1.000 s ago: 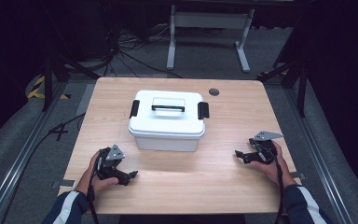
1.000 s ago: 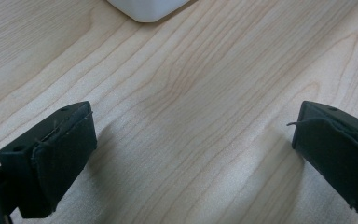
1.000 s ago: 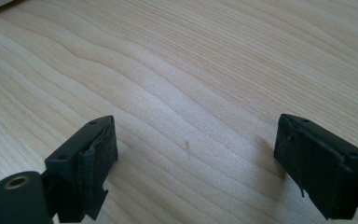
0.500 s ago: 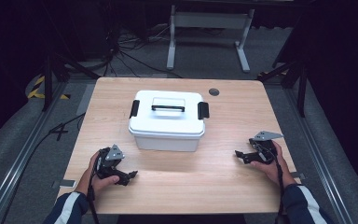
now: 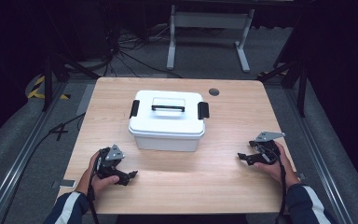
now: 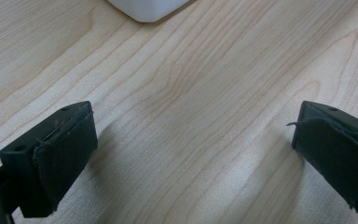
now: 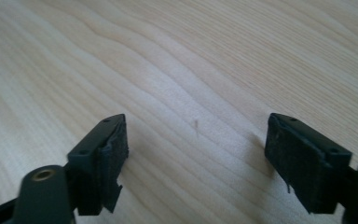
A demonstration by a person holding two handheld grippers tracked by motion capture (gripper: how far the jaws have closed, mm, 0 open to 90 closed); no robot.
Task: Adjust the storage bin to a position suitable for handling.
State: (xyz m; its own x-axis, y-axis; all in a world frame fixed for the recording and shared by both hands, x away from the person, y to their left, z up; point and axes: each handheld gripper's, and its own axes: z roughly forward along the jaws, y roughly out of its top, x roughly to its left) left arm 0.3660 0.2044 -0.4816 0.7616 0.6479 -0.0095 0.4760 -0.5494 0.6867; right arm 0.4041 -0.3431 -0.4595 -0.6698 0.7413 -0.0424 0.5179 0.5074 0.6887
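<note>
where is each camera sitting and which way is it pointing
High view: above the person's side, looking forward and down on the table, white box, both hands, left gripper, right gripper.
Left gripper view: rides the left gripper, facing tabletop; open jaws show.
Right gripper view: rides the right gripper, facing bare wood; open jaws.
Shared: high and left gripper views both show the box.

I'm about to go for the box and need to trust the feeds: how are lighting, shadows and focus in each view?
High view: table evenly lit, surroundings dark, white box slightly soft, no glare. Left gripper view: wood grain sharp, soft shadows beside the open jaws of the left gripper, box corner bright. Right gripper view: right gripper open, near grain sharp, far table blurred.
</note>
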